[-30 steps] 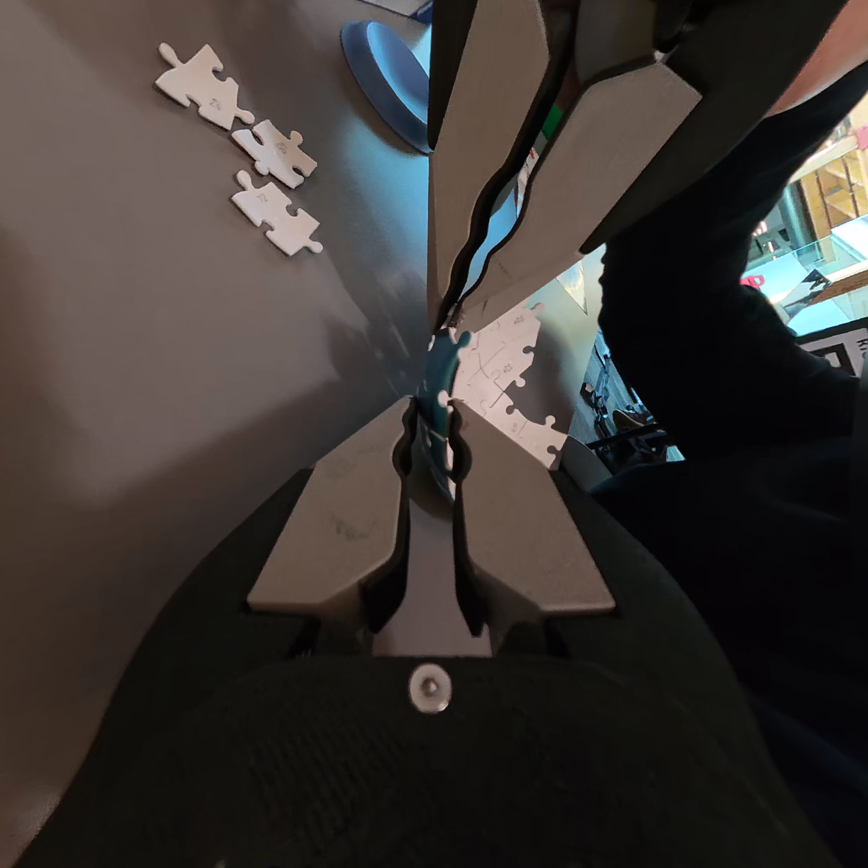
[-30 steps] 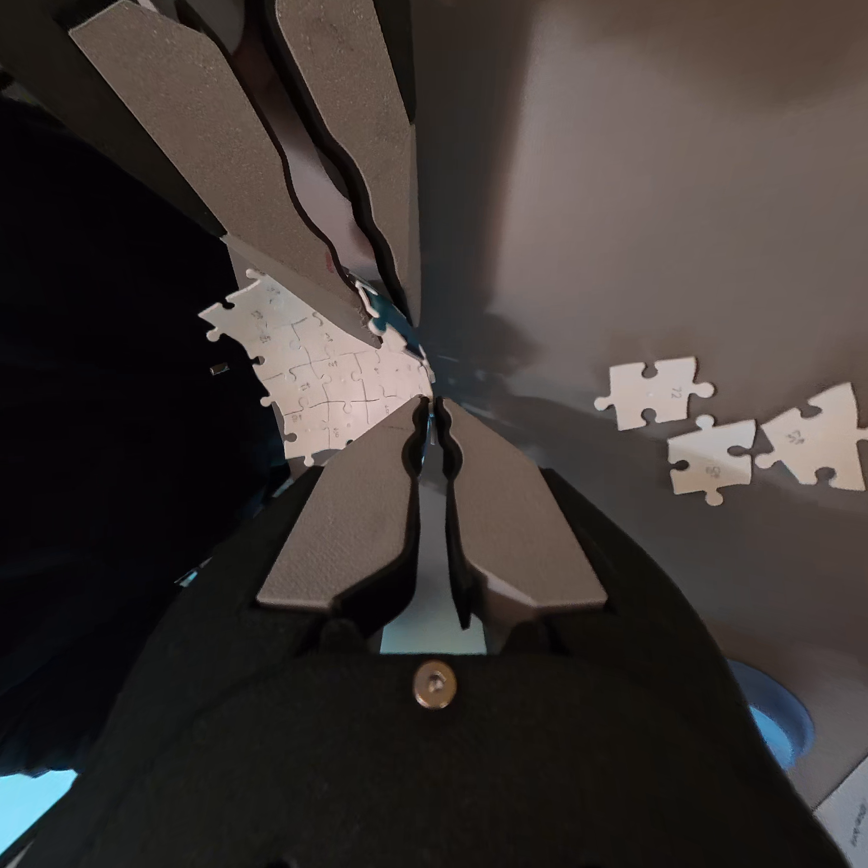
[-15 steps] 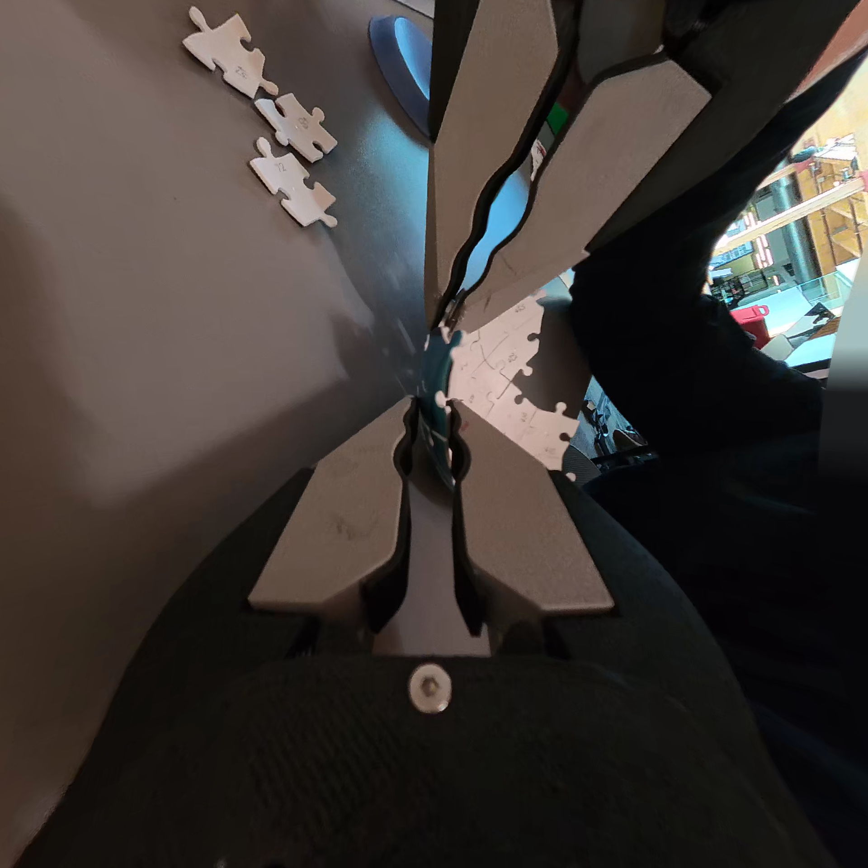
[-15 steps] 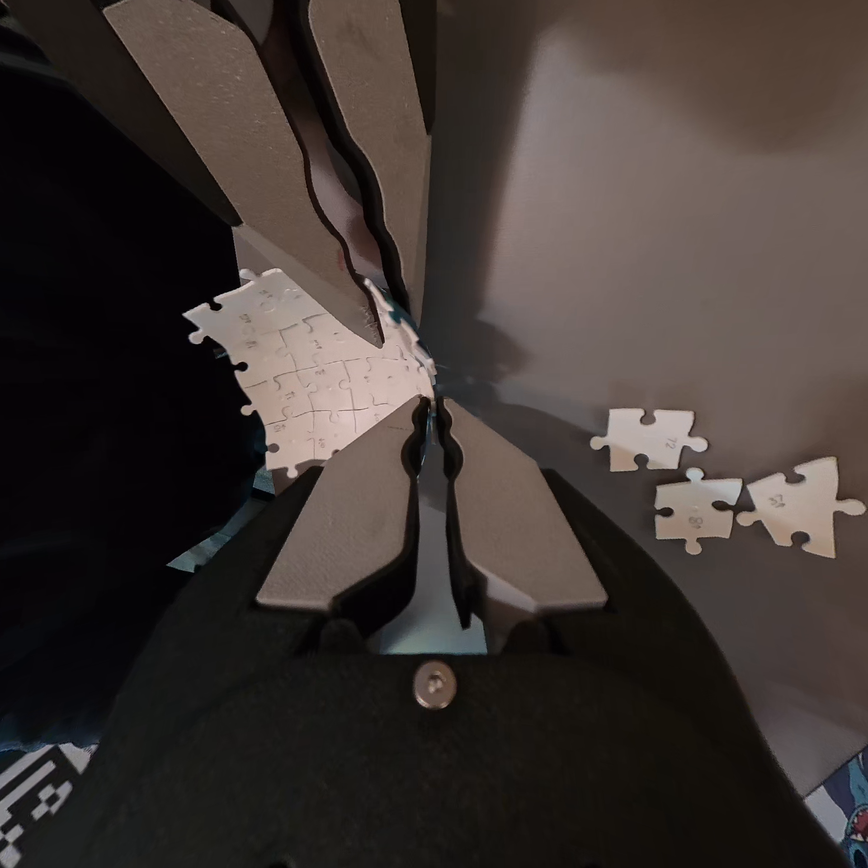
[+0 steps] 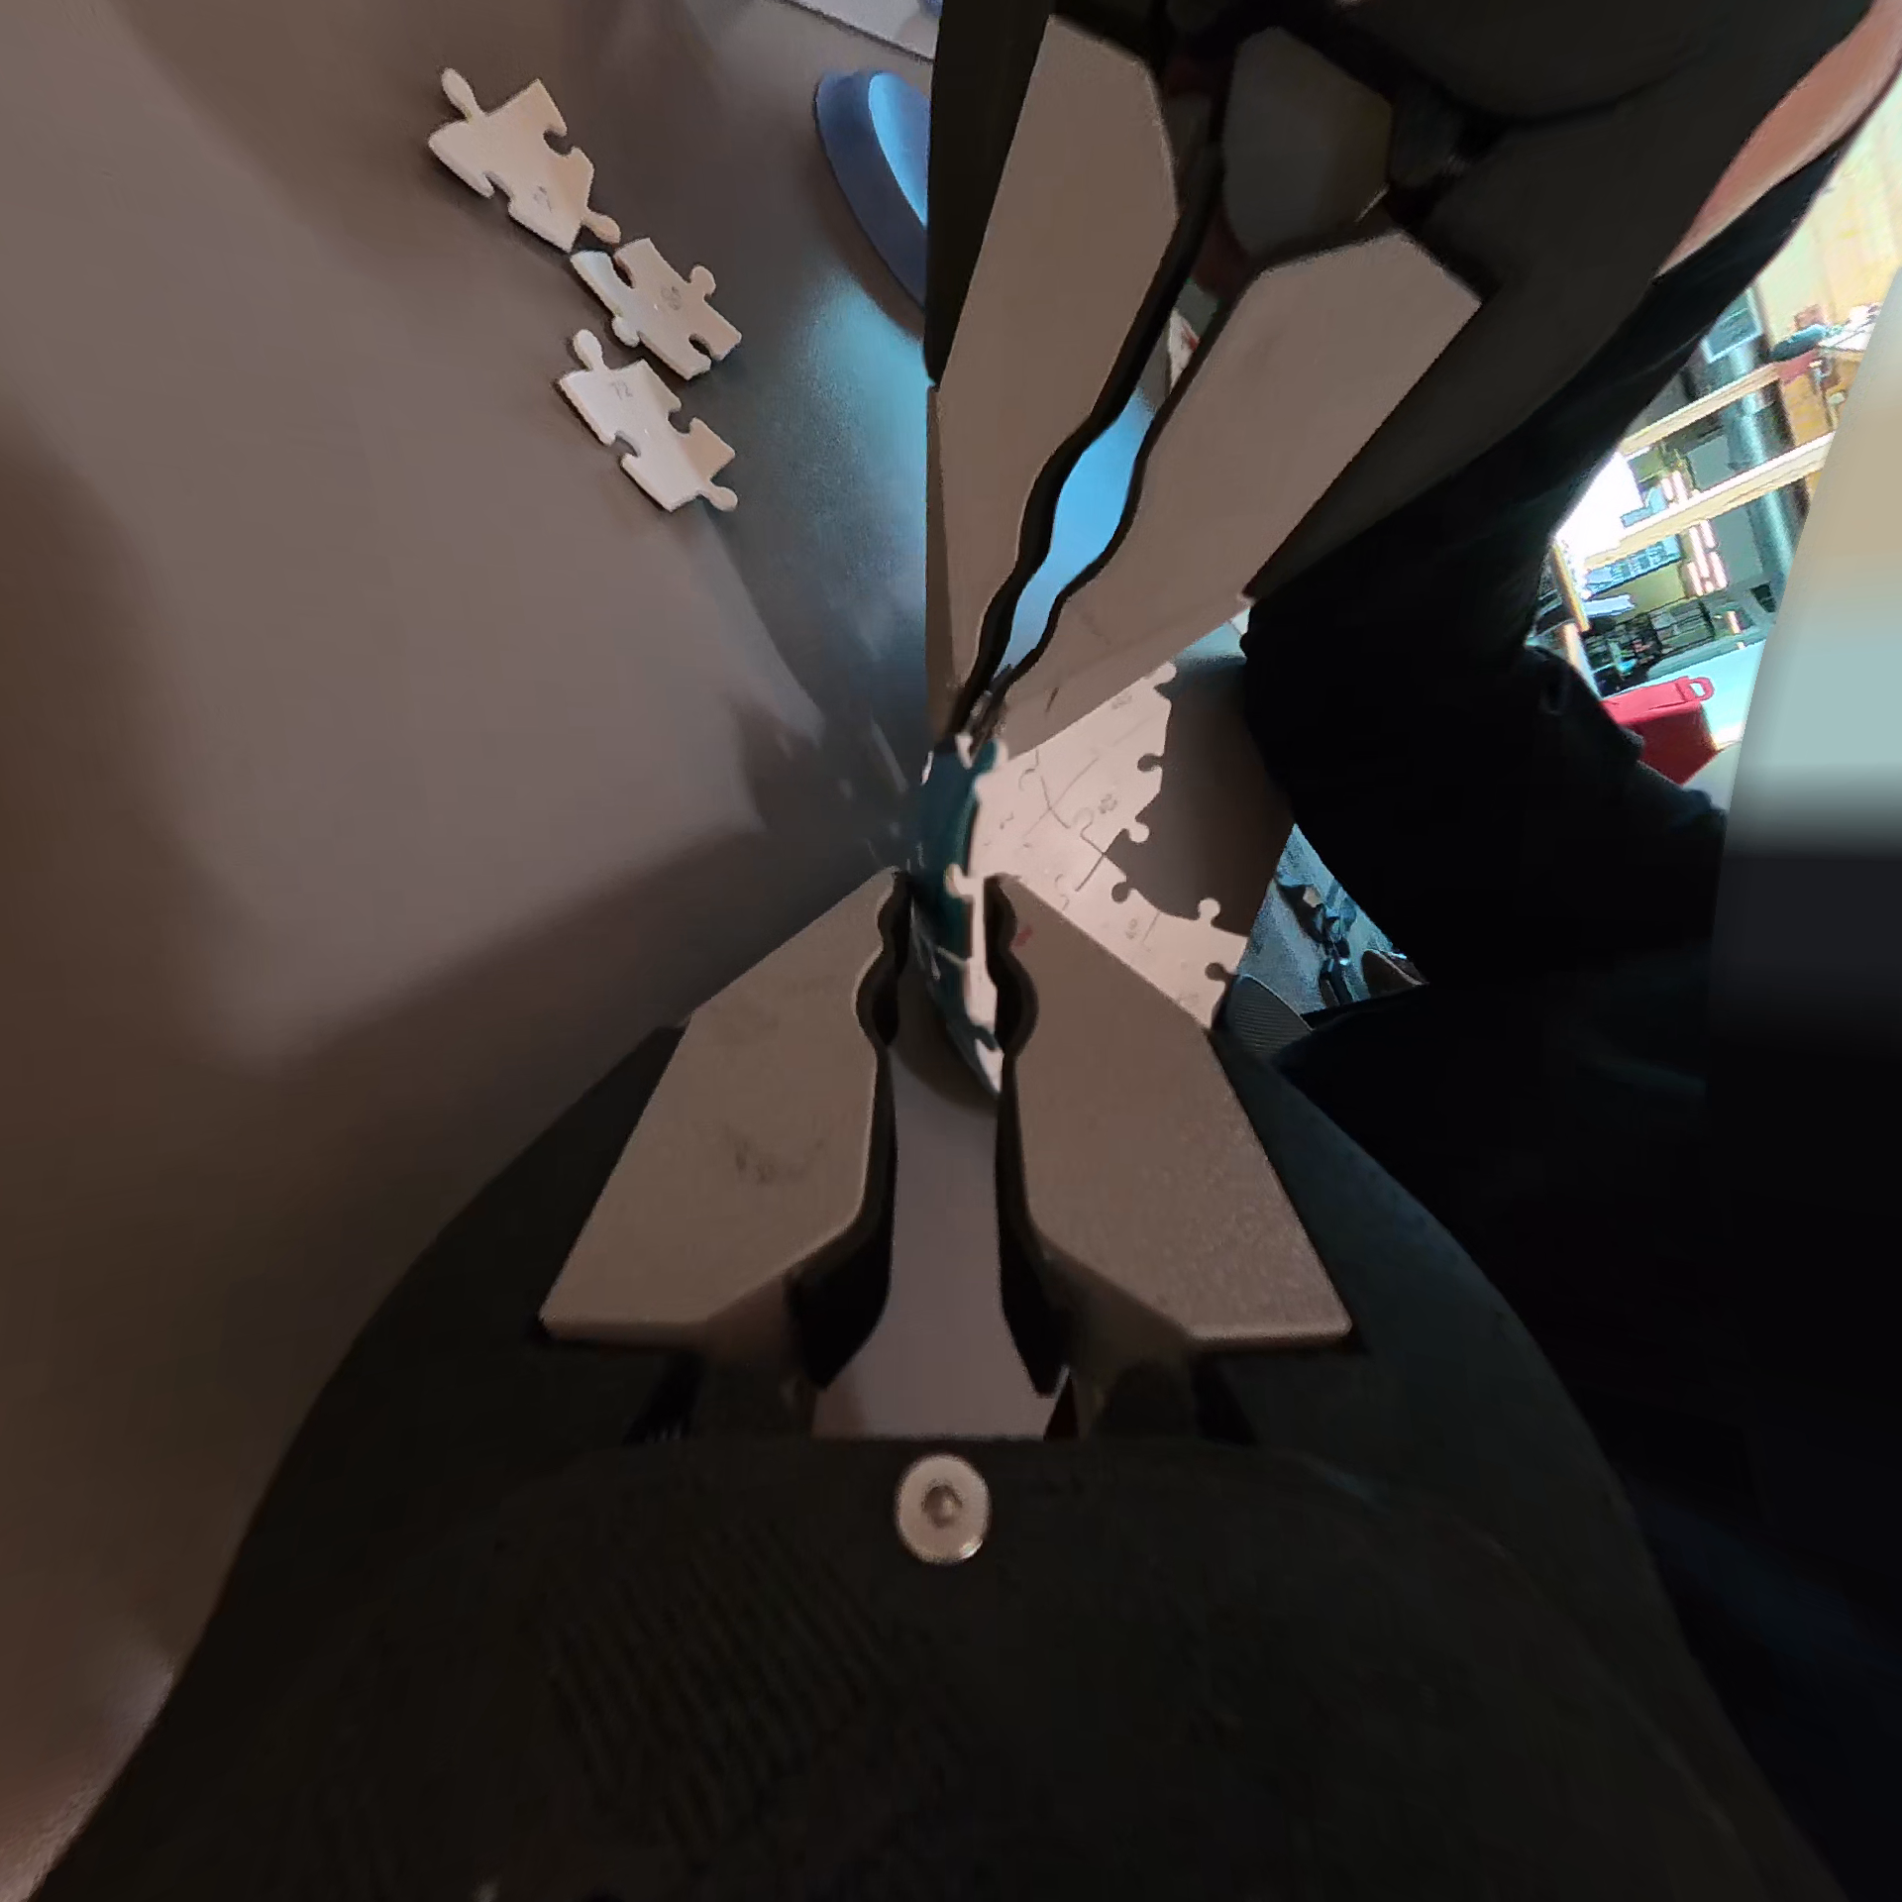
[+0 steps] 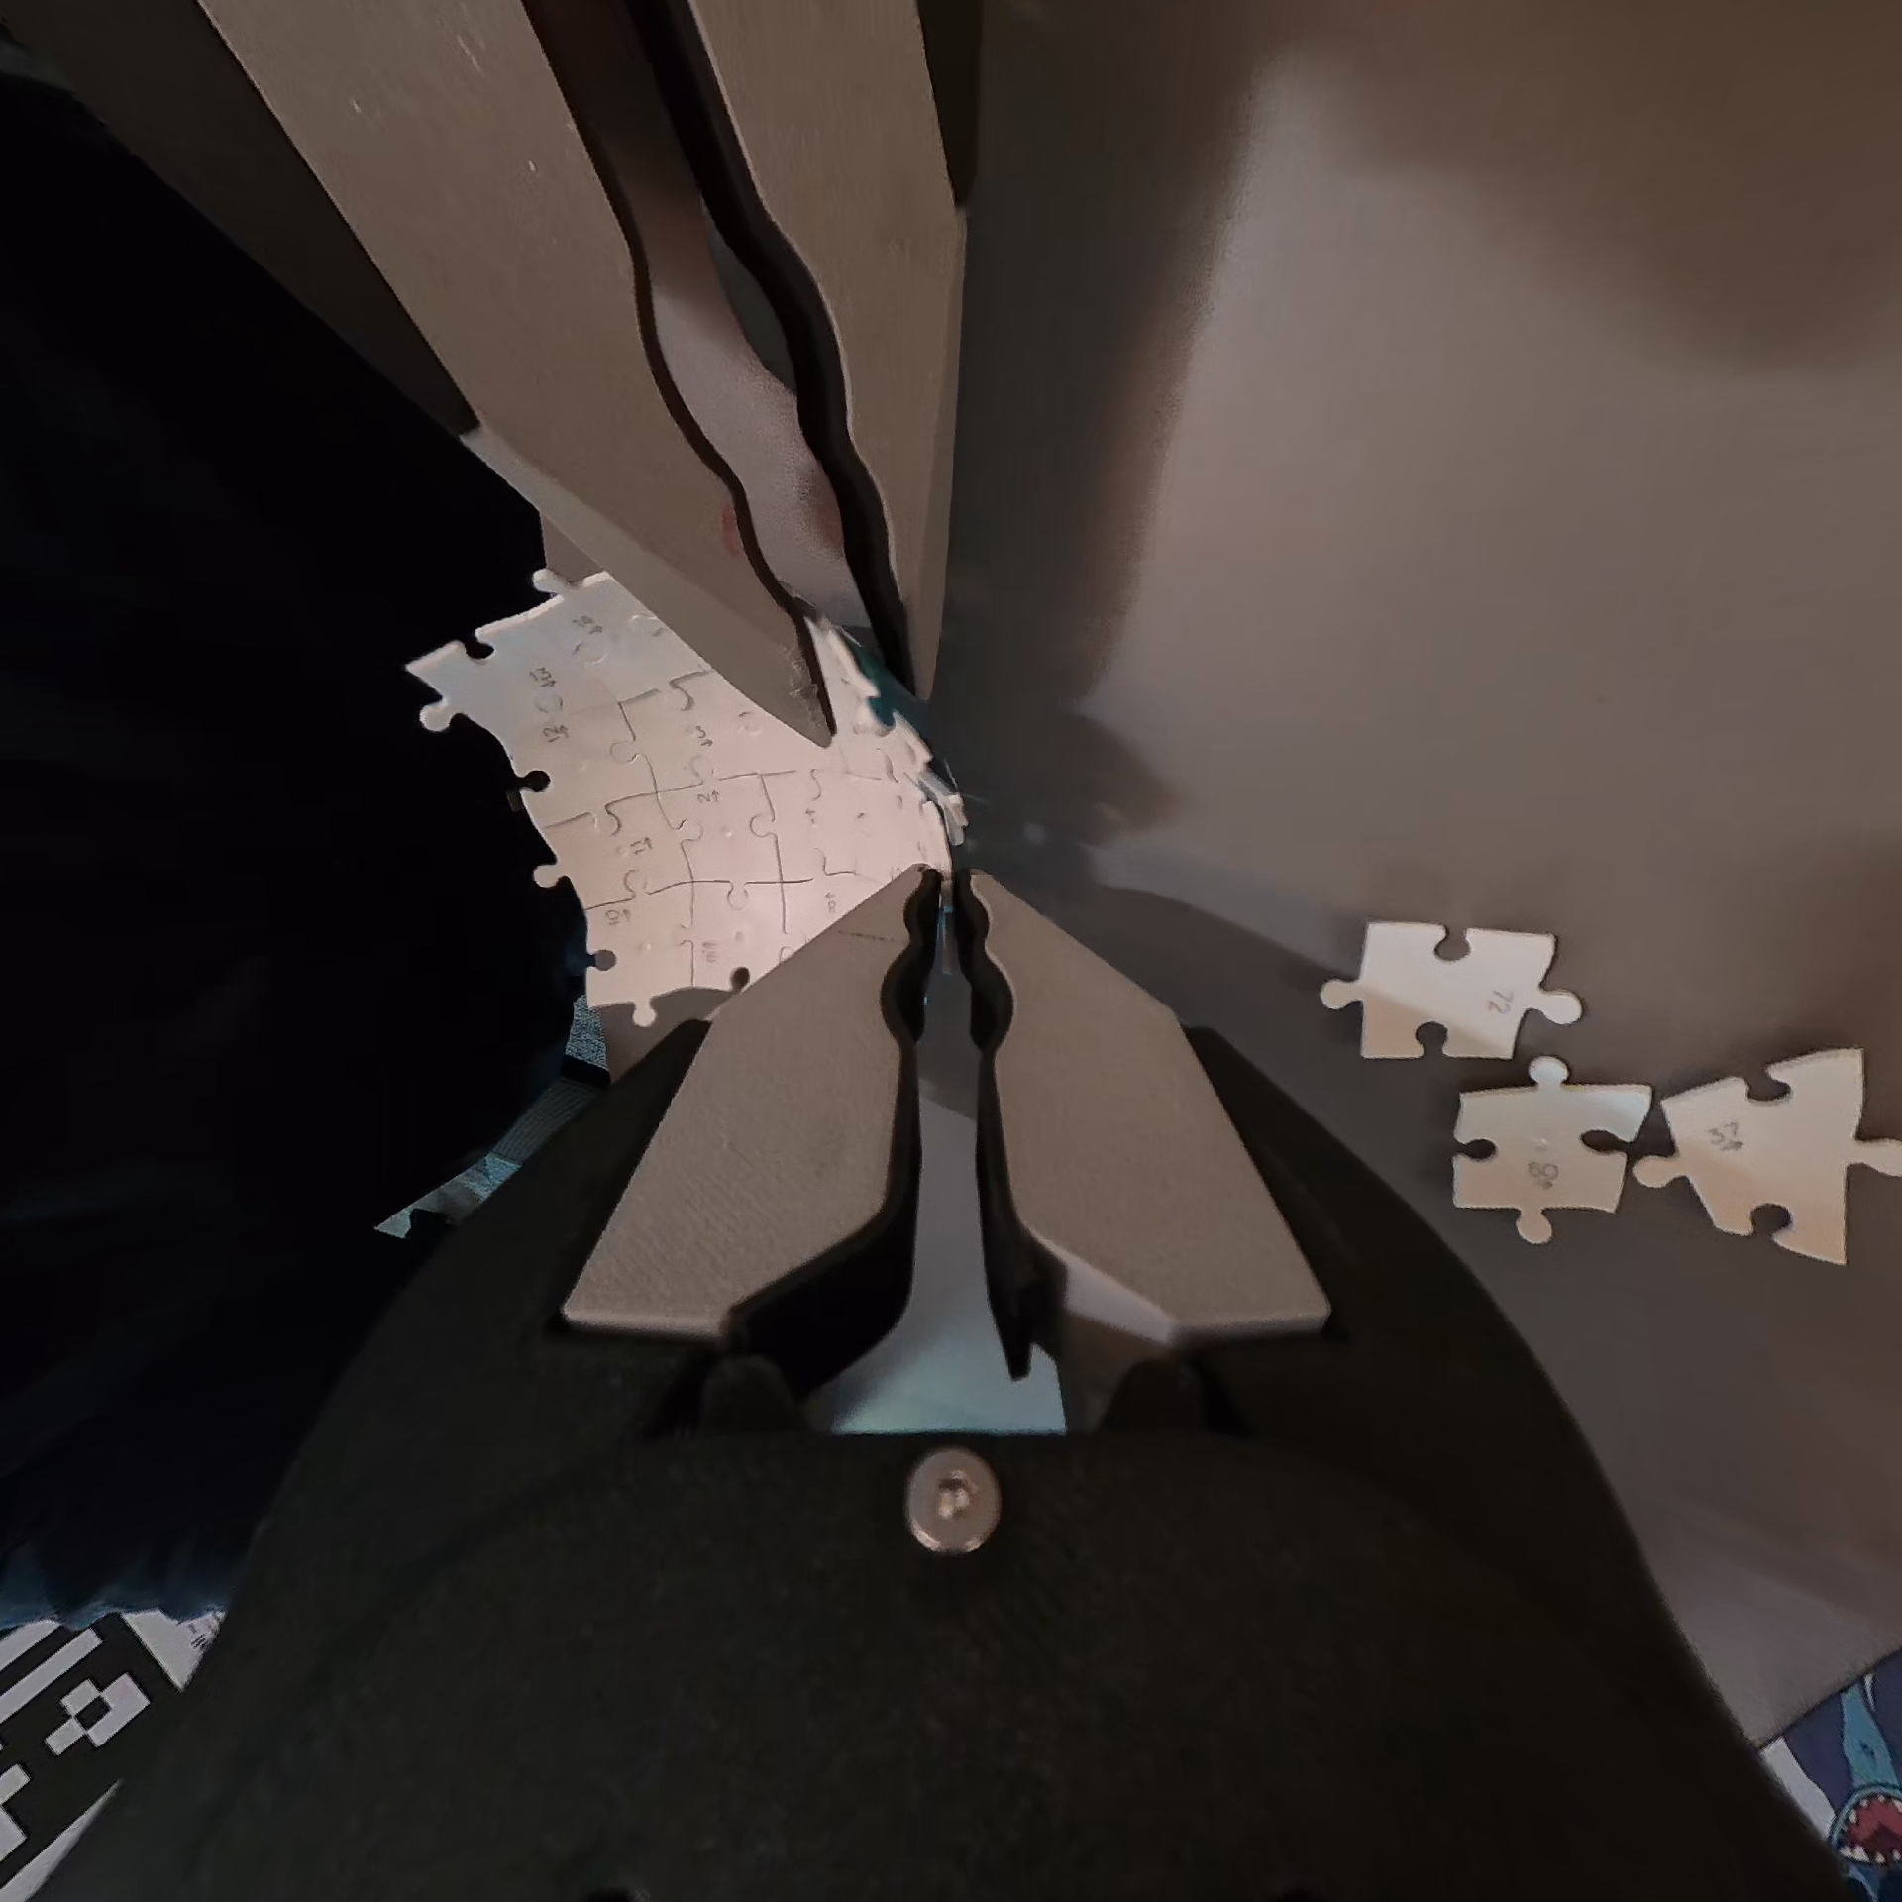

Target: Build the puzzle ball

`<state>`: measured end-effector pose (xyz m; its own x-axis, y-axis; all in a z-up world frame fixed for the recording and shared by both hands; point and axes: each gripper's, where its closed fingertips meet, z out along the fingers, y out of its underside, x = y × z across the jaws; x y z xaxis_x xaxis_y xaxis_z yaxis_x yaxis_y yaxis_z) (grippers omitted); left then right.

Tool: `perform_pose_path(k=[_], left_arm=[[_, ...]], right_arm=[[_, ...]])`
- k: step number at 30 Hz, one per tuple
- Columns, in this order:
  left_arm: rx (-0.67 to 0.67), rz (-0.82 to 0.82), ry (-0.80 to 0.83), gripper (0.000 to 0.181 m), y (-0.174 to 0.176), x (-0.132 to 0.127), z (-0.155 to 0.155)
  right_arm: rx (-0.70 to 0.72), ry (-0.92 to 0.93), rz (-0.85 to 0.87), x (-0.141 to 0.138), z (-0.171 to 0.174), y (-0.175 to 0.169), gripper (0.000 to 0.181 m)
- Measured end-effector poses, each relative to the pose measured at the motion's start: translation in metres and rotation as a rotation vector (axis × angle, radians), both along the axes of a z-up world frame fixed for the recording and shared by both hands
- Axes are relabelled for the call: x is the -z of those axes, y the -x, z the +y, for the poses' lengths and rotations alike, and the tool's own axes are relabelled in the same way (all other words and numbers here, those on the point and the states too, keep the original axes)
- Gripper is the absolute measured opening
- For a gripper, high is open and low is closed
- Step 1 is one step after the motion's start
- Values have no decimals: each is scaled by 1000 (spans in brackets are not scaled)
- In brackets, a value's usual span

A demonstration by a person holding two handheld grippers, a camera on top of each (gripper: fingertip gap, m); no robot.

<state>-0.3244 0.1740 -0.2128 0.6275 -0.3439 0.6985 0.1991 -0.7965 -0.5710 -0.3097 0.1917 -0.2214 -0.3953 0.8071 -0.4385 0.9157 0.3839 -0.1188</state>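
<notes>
Curved puzzle shell [image 5: 1091, 823] [image 6: 720, 813]: joined pieces, white numbered backs facing the cameras, teal printed side showing at its edge. It's held in the air over the grey surface [image 5: 360, 669] [image 6: 1441, 515], pinched from two opposite sides.

Left gripper [image 5: 942, 895] [image 6: 859, 659]: fingers [image 5: 762, 1112] closed on the shell's near edge; the teal edge runs between the tips and partway down the slot. Right gripper [image 6: 947, 885] [image 5: 978, 710]: fingers [image 6: 782, 1112] nearly together, clamped on the opposite edge, only a thin sliver of the edge visible between the tips. In each wrist view the other gripper comes in from the top, tips meeting the shell almost head-on. The white panel fans out to the person's side of both tip pairs.

Three loose pieces [image 5: 628, 309] [image 6: 1544, 1091] lie white side up on the surface, well apart from the shell: two nearly touching, the third just beside them. Blue round object [image 5: 875, 175] sits past them, partly hidden behind the right gripper. Printed cartoon sheet [image 6: 1842, 1781] at the surface edge. Person's dark clothing [image 5: 1492, 823] fills the side behind the shell.
</notes>
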Motion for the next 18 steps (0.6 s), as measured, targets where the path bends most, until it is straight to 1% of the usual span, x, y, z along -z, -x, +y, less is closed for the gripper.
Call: perform_pose_path(k=[5,9,11,13,14,16,18], left_arm=[[29,22,-15,19,5,-13,4],[74,78,-3,26,9,-19,13],[118,115,18,32,8,-16,17],[175,155,47,45,7,-9,19],[207,153,66,48,5,-7,18],[245,137,93,49,-2,-6,18],[247,131,95,48,-5,-6,20]], right_arm=[[-6,4,-2,3,-1,1,0],[-5,7,-5,4,-1,1,0],[-5,9,-5,4,-2,1,0],[-7,14,-3,4,-2,1,0],[-7,18,-2,4,-2,2,0],[-9,23,-1,4,-2,1,0],[-6,30,-1,4,-1,1,0]])
